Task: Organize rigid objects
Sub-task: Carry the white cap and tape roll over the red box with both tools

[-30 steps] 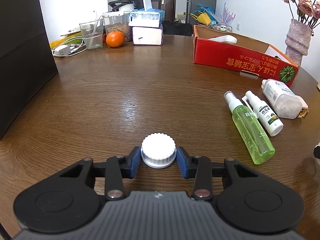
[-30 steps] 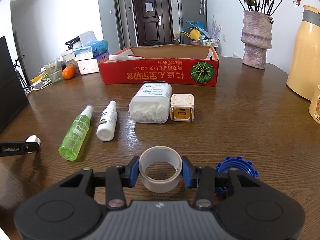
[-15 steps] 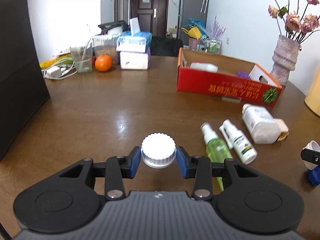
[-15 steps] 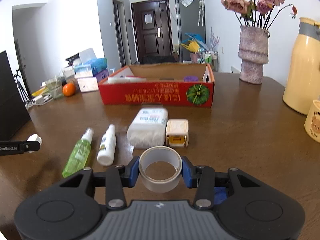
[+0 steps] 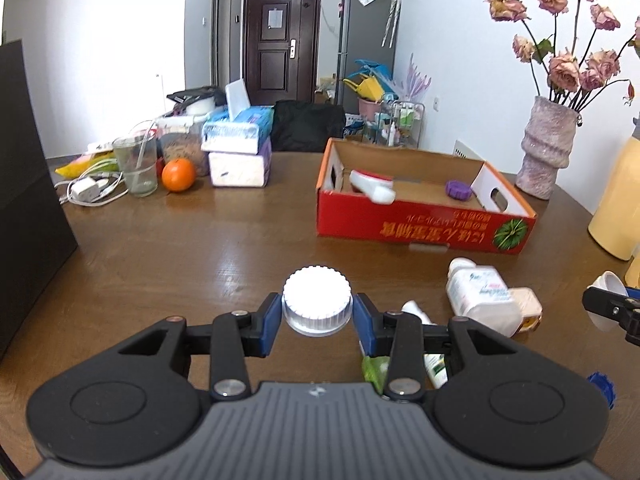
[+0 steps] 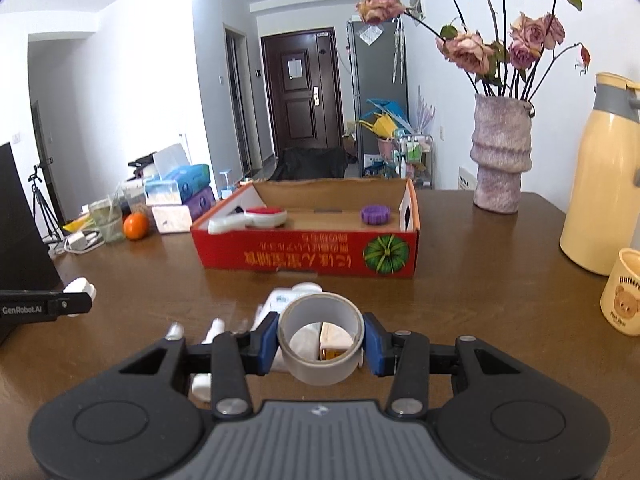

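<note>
Left tool (image 5: 317, 317) clamped on a white ribbed cap (image 5: 317, 304), pads pressing its sides, carried clear above the worktop (image 5: 168, 248). Right tool (image 6: 321, 342) clamped on a grey roll of tape (image 6: 320, 344), gripped across its outer wall, also held off the wood. Red cardboard box (image 6: 308, 258) ahead of both, open on top, with a white-and-red item (image 6: 256, 218) and a purple cap (image 6: 375, 214) already inside.

Likely next: carrying both pieces over the near wall and letting go inside. Risks, as judged from here:

- Slipping of the white cap. Round, ridged, held only at two points on its rim; a tilt or jolt probably enough to twist it out and send it rolling across the wood.
- Squashing or pivoting of the tape roll. Hollow ring pinched across its width; could swing about the pad line and snag the box edge.
- Clipping the near wall of the box if approached too low; light cardboard, apt to slide or tip.
- Crowding of two tools over one opening; contact between them possible.
- Dropping onto things lying below: white pill bottle (image 5: 482, 300), small yellow-and-white box (image 5: 528, 312), spray bottles partly hidden under the tools.
- Vase of flowers (image 6: 500, 156) and yellow jug (image 6: 600, 176) standing to the right, exposed to a wide swing.
</note>
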